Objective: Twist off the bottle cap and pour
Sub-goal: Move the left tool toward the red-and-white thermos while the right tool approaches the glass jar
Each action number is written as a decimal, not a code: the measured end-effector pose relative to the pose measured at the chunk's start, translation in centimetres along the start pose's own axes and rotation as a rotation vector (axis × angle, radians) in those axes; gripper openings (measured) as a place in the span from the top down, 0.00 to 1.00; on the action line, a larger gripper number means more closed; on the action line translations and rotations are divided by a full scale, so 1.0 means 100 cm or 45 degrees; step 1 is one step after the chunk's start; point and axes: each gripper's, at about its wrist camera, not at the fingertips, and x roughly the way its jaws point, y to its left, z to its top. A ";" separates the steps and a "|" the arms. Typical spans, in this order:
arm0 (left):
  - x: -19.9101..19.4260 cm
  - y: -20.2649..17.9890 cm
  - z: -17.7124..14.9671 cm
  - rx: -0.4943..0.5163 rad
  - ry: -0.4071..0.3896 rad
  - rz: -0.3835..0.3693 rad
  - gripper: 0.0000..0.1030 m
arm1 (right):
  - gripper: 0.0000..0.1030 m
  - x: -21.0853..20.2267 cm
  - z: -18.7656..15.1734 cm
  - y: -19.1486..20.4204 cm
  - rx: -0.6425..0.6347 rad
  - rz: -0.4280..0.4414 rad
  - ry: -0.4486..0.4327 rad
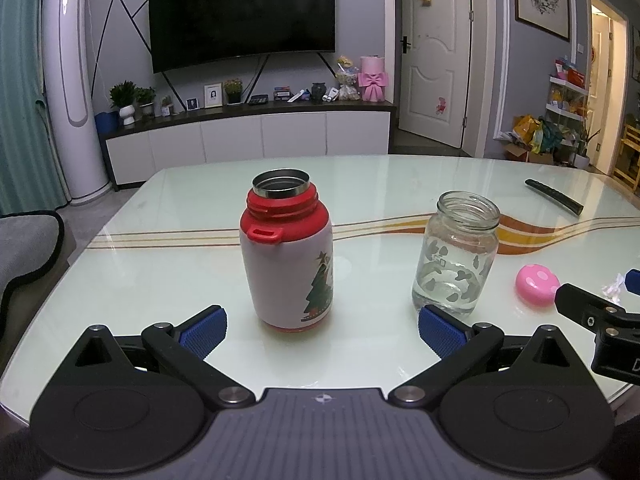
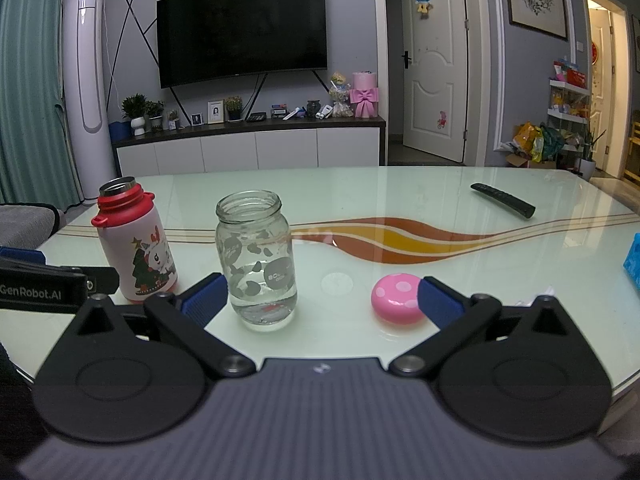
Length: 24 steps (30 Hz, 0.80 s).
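Bottle (image 1: 286,256) stands upright on the bench (image 1: 160,272), mouth uncapped, probably staged for pouring. Pink cap (image 2: 396,298) lies apart, right of the glass jar (image 2: 258,262), which holds shallow water. Left gripper (image 1: 322,326) and right gripper (image 2: 322,300) are spread, grasping nothing. Bottle contents are hidden.

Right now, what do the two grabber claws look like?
The left gripper and right gripper match: blue ribbed fingertip pads on black link arms with silver rivets, round black discs, and a grey ridged body. White "GenRobot.AI" lettering marks the left one's side, seen from the right wrist camera.
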 end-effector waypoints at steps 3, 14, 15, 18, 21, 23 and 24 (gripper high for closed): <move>0.000 -0.001 -0.001 0.003 -0.002 0.003 0.00 | 0.00 -0.001 0.000 0.000 0.000 0.000 -0.001; -0.002 0.004 -0.002 -0.012 0.000 0.001 0.00 | 0.00 -0.001 0.000 -0.001 -0.007 0.005 0.004; -0.002 0.004 -0.002 -0.013 0.000 0.001 0.00 | 0.00 -0.001 0.000 -0.001 -0.009 0.006 0.004; -0.001 0.005 -0.004 -0.013 0.001 0.000 0.00 | 0.00 -0.002 0.000 -0.002 -0.010 0.008 0.006; -0.001 0.006 -0.002 -0.018 0.004 0.000 0.00 | 0.00 -0.001 0.000 -0.001 -0.013 0.007 0.008; -0.001 0.008 -0.002 -0.022 0.003 0.000 0.00 | 0.00 -0.001 0.001 0.000 -0.015 0.008 0.010; -0.001 0.008 -0.002 -0.023 0.003 0.001 0.00 | 0.00 -0.001 0.001 0.000 -0.017 0.008 0.011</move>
